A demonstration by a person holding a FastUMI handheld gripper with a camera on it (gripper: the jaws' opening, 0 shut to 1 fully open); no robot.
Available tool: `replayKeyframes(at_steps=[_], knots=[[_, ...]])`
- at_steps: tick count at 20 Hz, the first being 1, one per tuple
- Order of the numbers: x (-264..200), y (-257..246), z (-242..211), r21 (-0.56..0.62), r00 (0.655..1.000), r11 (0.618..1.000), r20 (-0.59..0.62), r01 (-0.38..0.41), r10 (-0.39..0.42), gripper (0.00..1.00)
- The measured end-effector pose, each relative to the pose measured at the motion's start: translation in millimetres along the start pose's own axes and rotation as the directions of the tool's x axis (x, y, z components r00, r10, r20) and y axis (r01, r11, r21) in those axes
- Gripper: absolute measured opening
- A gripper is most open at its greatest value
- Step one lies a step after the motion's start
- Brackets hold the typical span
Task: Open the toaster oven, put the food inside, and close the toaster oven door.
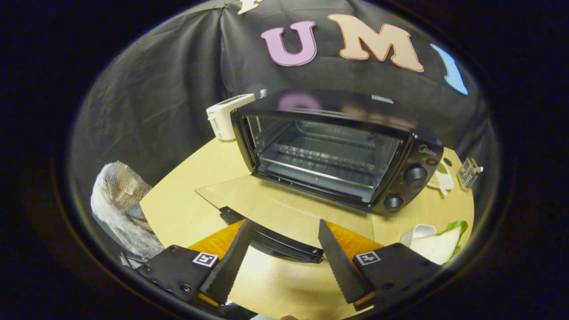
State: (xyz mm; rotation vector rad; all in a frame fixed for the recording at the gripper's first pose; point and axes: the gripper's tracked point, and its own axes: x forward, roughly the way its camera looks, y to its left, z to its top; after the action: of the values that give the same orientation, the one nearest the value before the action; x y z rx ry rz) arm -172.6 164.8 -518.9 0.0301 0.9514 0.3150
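Observation:
A black toaster oven (413, 153) stands on the wooden table (178, 209) ahead of me, its glass door (284, 209) folded down flat toward me. The wire rack (320, 158) inside is bare. The door's black handle (275, 242) lies just ahead of and between my fingertips. My gripper (283, 229) is open, its two black ridged fingers (229, 262) spread above the table, nothing between them. A sandwich (438, 244) with white bread and green lettuce lies on the table to the right of my right finger.
A white appliance (224, 115) stands behind the oven's left corner. Right of the oven are a small white dish (442, 180) and a little wire holder (469, 173). A white cup (418, 233) sits by the sandwich. A furry grey bundle (118, 204) lies off the table's left edge.

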Motion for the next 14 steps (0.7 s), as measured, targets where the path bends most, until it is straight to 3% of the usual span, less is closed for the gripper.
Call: replayKeyframes(at_steps=[8, 14], knots=[[20.9, 1.8, -46.9, -0.200, 0.998, 0.980, -0.053, 0.017, -0.028, 1.00], [26.8, -5.5, -56.4, -0.198, 0.998, 0.980, -0.065, 0.015, -0.028, 1.00]])
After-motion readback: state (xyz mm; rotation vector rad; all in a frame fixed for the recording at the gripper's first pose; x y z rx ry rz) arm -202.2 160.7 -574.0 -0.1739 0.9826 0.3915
